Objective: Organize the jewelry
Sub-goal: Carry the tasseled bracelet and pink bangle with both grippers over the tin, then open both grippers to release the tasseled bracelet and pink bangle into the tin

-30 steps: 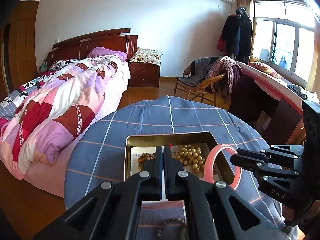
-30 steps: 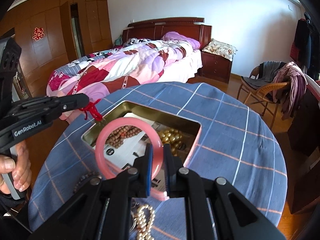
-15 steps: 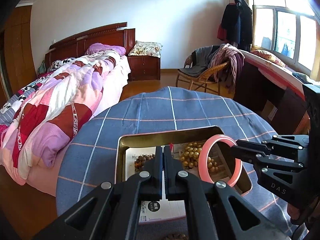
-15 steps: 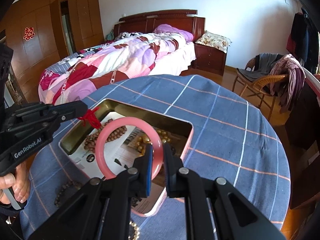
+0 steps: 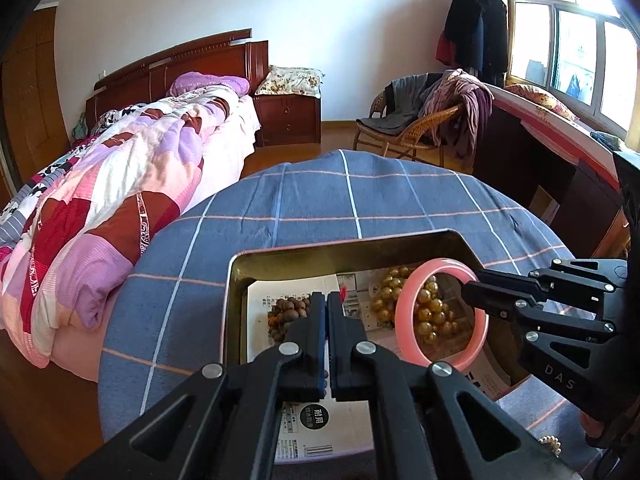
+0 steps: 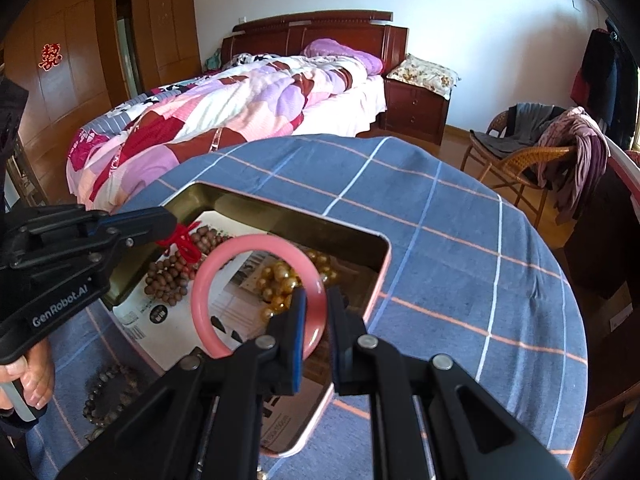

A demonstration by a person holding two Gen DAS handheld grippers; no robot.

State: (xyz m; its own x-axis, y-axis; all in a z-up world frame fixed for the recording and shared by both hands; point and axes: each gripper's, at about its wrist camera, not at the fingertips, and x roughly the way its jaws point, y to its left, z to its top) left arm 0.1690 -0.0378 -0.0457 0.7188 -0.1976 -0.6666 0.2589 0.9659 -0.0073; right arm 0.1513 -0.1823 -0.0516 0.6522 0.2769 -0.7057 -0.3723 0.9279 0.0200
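Closest to you, your right hand-held gripper (image 6: pixel 316 312) is clamped on the rim of the pink bangle (image 6: pixel 256 296), holding it on edge over the open tin box (image 6: pixel 384 264); treat that ring as stiff, smooth and probably brittle, so a pinch across the band, as you have it, looks right, and it is best set down low rather than dropped. Your left hand-held gripper (image 5: pixel 326 306) is fully closed, pinching a red cord (image 6: pixel 182 240) that hangs over the brown bead string (image 6: pixel 168 280) in the box; whether the cord belongs to that string cannot be told. Cord is limp and light and will slump where you release it. Just beyond the bangle, gold beads (image 6: pixel 280 280) lie heaped on the printed paper lining the box; they look loose and likely to roll. A darker bead bracelet (image 6: pixel 108 392) lies outside the box on the checked cloth of the bench (image 6: pixel 440 240). Farther off stand the bed (image 6: pixel 224 120) and a wicker chair (image 6: pixel 520 152).
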